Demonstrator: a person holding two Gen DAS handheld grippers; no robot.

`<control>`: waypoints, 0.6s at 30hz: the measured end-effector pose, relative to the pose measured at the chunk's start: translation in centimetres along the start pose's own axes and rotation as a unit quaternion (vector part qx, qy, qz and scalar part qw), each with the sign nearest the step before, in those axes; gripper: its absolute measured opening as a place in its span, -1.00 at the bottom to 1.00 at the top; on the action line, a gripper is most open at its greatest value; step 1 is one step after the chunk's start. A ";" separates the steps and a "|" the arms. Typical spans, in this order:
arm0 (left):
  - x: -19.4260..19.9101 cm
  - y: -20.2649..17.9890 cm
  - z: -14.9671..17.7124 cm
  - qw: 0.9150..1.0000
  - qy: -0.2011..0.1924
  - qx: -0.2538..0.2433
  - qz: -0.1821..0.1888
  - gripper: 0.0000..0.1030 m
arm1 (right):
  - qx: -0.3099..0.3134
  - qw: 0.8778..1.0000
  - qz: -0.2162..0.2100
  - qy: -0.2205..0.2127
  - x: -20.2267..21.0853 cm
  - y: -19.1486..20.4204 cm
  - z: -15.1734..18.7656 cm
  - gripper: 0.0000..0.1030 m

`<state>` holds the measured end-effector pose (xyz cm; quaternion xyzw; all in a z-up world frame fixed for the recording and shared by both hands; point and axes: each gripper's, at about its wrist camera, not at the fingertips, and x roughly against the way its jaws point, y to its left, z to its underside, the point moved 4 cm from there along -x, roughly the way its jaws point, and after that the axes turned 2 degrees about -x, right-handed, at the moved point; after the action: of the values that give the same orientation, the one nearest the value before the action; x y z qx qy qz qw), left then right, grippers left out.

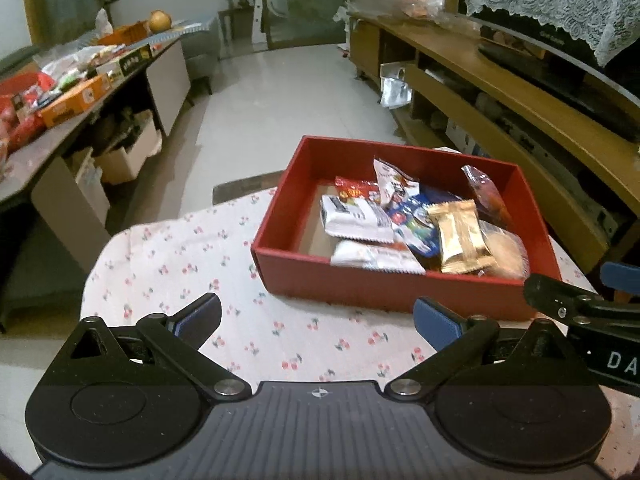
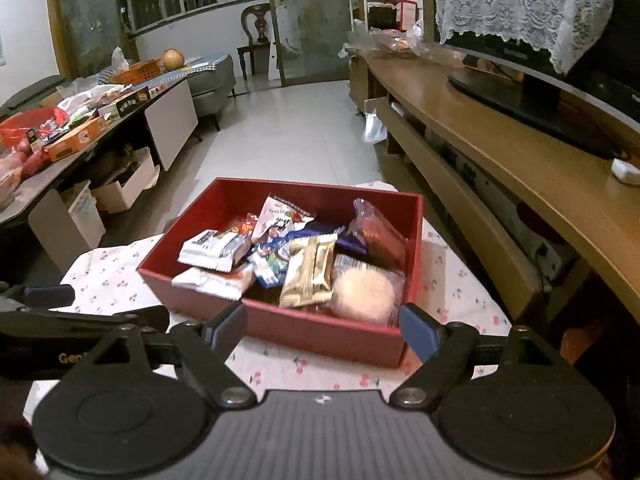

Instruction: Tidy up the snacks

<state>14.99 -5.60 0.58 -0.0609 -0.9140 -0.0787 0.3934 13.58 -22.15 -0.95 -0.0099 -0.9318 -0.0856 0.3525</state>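
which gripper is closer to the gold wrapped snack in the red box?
Right. The right gripper is open just short of the red box, directly before the gold snack. The left gripper is open, further back, offset left.

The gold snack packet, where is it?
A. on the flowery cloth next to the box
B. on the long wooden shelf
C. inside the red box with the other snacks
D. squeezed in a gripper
C: the gold snack packet lies among the other wrapped snacks inside the red box, and both grippers are open and empty.
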 end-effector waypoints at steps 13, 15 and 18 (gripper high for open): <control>3.5 -0.1 3.3 1.000 -0.014 -0.016 -0.012 1.00 | -0.011 1.000 -0.009 -0.007 3.5 0.0 3.0 0.86; 4.0 0.2 3.7 1.000 -0.020 -0.010 -0.006 1.00 | -0.012 1.000 -0.011 -0.012 4.2 0.0 3.3 0.86; 4.3 0.2 4.5 1.000 -0.013 -0.005 0.000 1.00 | -0.013 1.000 -0.012 -0.013 4.9 0.1 3.9 0.86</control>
<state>8.94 -4.31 0.68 -0.0641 -0.9186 -0.0821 0.3811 7.33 -21.56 -0.61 -0.0040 -0.9351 -0.1017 0.3396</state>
